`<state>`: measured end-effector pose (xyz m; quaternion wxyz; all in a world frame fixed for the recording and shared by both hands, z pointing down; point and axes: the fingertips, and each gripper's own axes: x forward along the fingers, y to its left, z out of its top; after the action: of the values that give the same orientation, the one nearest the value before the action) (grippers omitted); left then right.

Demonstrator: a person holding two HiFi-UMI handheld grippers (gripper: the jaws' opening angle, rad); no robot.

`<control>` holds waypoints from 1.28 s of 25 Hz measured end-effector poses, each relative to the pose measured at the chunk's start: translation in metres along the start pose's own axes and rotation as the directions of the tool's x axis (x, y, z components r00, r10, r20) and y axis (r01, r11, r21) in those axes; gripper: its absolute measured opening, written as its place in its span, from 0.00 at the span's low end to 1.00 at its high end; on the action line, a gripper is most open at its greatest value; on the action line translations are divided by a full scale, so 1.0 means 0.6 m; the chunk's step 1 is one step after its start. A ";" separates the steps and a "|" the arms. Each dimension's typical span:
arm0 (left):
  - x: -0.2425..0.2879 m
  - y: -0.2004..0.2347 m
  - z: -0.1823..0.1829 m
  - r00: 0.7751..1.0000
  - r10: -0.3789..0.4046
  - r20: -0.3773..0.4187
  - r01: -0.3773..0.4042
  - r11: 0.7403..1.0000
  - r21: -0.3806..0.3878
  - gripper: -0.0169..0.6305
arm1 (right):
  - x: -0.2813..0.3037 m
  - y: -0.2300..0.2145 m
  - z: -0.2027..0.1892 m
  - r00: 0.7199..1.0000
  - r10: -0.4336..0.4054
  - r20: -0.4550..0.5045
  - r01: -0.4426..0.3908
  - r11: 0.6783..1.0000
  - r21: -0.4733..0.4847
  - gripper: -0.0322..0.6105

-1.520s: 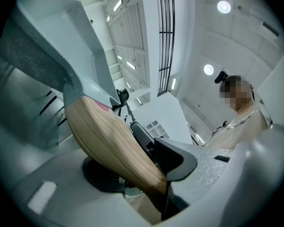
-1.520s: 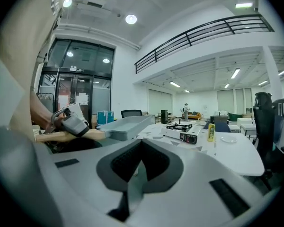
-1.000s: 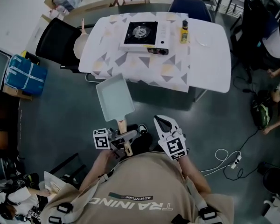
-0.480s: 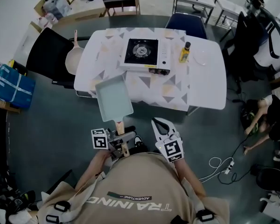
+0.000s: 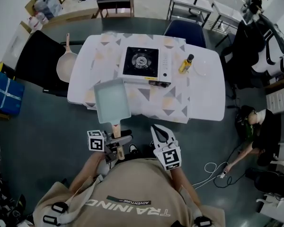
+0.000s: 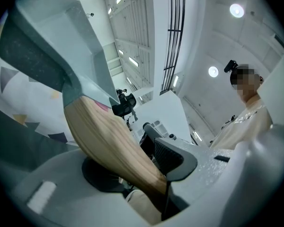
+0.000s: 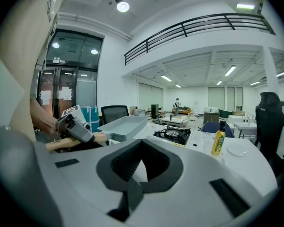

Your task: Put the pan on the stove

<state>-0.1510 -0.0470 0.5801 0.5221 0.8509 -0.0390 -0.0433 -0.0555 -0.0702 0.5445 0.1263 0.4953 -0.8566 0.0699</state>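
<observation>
A pale blue-green rectangular pan (image 5: 112, 100) with a wooden handle (image 5: 117, 132) is held level in the air. In the head view it overlaps the near left edge of the table (image 5: 206, 96). My left gripper (image 5: 115, 144) is shut on the handle (image 6: 109, 141), and one dark pad (image 6: 173, 157) presses against the wood. The portable gas stove (image 5: 141, 60), with its black top and round burner, sits on the table beyond the pan and to its right. My right gripper (image 5: 159, 132) hangs beside the left one, shut and holding nothing. From the right gripper view (image 7: 132, 186), the pan (image 7: 123, 126) is left of the stove (image 7: 173, 134).
A yellow oil bottle (image 5: 185, 64) and a clear plate (image 5: 202, 67) stand right of the stove. A round pan (image 5: 65, 66) lies on a black chair (image 5: 35, 60) left of the table. A blue chair (image 5: 184, 30) is behind it. A person sits on the floor (image 5: 255, 131) at the right.
The table and stove have come nearer in the head view, and the pan now overlaps the table's front edge. Both grippers keep the same hold and spacing.
</observation>
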 end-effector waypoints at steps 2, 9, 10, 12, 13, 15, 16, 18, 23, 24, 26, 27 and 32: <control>0.008 0.009 0.012 1.000 -0.002 0.001 0.002 1.000 -0.004 0.32 | 0.012 -0.020 -0.002 1.000 -0.008 -0.003 0.008 1.000 0.006 0.05; 0.051 0.043 0.084 1.000 0.019 0.016 -0.019 1.000 -0.020 0.32 | 0.085 -0.090 0.006 0.999 0.041 0.026 -0.042 0.999 0.033 0.05; 0.060 0.048 0.098 0.999 0.028 0.020 -0.027 0.999 -0.016 0.32 | 0.097 -0.105 0.009 0.998 0.052 0.033 -0.053 0.998 0.032 0.05; 0.082 0.059 0.126 0.999 0.044 0.032 -0.043 0.999 -0.014 0.32 | 0.121 -0.138 0.018 0.996 0.074 0.049 -0.075 0.997 0.024 0.05; 0.093 0.064 0.140 0.998 0.050 0.038 -0.049 0.999 -0.014 0.32 | 0.132 -0.155 0.025 0.995 0.084 0.058 -0.085 0.996 0.017 0.05; 0.114 0.072 0.166 0.997 0.061 0.046 -0.060 0.998 -0.015 0.32 | 0.151 -0.187 0.036 0.992 0.102 0.071 -0.103 0.995 0.010 0.05; 0.122 0.075 0.177 0.997 0.068 0.047 -0.067 0.998 -0.016 0.32 | 0.159 -0.200 0.041 0.991 0.112 0.072 -0.113 0.994 0.009 0.05; 0.137 0.079 0.198 0.996 0.079 0.050 -0.078 0.997 -0.014 0.32 | 0.171 -0.221 0.047 0.989 0.133 0.065 -0.133 0.991 0.011 0.05; 0.177 0.088 0.240 0.993 0.078 0.083 -0.078 0.997 -0.008 0.32 | 0.192 -0.272 0.035 0.987 0.148 0.060 -0.149 0.988 0.025 0.05; 0.183 0.089 0.248 0.993 0.076 0.091 -0.075 0.997 -0.009 0.32 | 0.194 -0.279 0.032 0.987 0.151 0.055 -0.153 0.988 0.029 0.05; 0.192 0.092 0.263 0.992 0.076 0.102 -0.075 0.997 -0.012 0.32 | 0.200 -0.285 0.029 0.984 0.170 0.048 -0.172 0.984 0.040 0.05; 0.197 0.095 0.269 0.992 0.079 0.103 -0.078 0.997 -0.014 0.32 | 0.203 -0.285 0.024 0.982 0.183 0.055 -0.186 0.981 0.048 0.05; 0.219 0.120 0.291 0.992 0.091 0.085 -0.089 0.996 -0.026 0.32 | 0.218 -0.295 -0.001 0.975 0.218 0.037 -0.220 0.973 0.067 0.05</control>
<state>-0.0423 -0.2488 0.5611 0.5310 0.8397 -0.0991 -0.0569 0.0355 -0.2672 0.5814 0.0878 0.4028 -0.9048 0.1063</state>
